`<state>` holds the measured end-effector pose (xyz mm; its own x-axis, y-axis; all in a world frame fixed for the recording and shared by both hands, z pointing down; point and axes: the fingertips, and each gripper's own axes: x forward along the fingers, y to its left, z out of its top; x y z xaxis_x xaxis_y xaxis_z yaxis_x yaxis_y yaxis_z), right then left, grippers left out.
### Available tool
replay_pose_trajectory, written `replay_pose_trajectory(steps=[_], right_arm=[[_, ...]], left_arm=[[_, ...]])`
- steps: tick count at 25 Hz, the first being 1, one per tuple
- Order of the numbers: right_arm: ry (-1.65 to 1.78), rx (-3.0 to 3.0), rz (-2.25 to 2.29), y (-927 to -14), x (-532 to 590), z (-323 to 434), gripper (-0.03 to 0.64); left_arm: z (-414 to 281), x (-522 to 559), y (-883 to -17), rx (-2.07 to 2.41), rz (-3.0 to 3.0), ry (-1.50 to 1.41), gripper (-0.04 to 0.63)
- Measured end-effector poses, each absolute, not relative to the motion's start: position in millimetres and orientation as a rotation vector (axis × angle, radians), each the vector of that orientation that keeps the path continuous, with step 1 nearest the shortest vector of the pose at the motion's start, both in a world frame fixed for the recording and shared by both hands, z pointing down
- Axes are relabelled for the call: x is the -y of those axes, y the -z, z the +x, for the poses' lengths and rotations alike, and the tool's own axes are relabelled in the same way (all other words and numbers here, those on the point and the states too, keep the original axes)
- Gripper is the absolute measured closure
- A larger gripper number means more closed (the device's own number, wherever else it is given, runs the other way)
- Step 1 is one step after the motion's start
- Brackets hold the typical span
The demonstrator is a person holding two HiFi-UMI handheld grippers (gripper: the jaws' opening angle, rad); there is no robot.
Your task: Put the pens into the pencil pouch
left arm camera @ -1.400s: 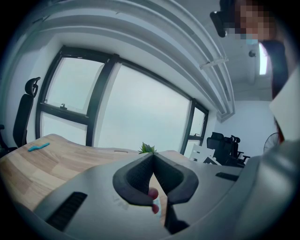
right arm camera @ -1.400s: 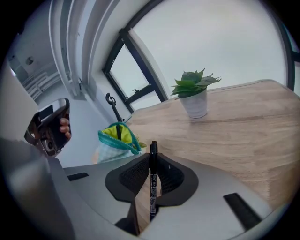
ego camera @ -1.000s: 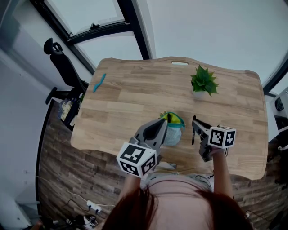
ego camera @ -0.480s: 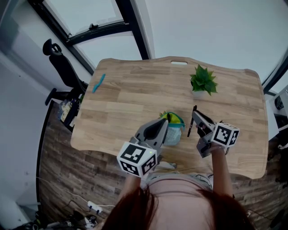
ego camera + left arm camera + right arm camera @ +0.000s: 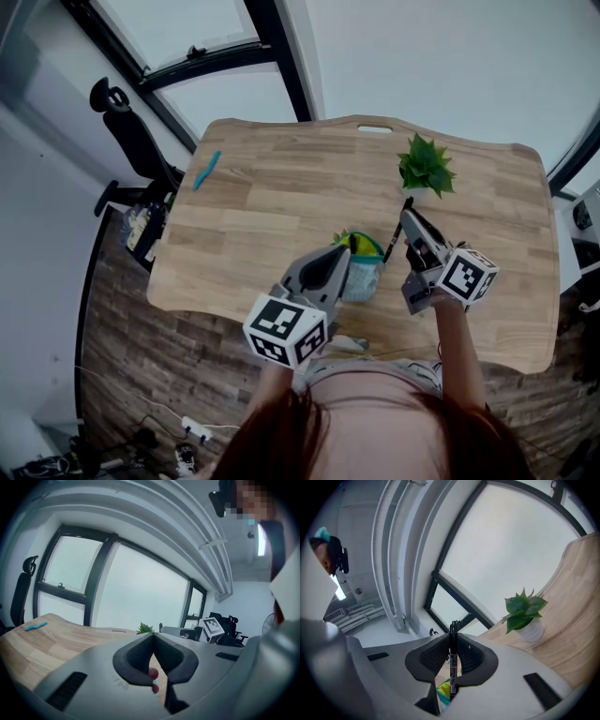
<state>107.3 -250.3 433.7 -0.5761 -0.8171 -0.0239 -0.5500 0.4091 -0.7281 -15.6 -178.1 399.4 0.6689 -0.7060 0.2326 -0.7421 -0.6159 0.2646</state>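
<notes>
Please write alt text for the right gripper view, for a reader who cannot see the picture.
The right gripper is shut on a black pen that stands upright in the picture. Below it a teal and yellow bit of the pencil pouch shows; at right, a small potted plant stands on the wooden table, before a large window.
</notes>
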Motion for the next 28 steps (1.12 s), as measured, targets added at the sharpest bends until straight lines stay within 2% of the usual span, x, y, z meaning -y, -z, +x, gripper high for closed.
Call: replay_pose_trajectory(steps=[9, 28], right_arm=[[0.808, -2.336, -1.169, -428.1, 259.4, 91.3, 0.571], [0.693, -2.775, -1.124, -473.1, 245.7, 23.9, 0.57]], left_arm=[[-15.8, 179.3, -403.8, 1.151, 2.536, -0.158, 0.597], [-22.1, 181.2, -408.8, 1.161, 2.513, -0.165, 0.597]])
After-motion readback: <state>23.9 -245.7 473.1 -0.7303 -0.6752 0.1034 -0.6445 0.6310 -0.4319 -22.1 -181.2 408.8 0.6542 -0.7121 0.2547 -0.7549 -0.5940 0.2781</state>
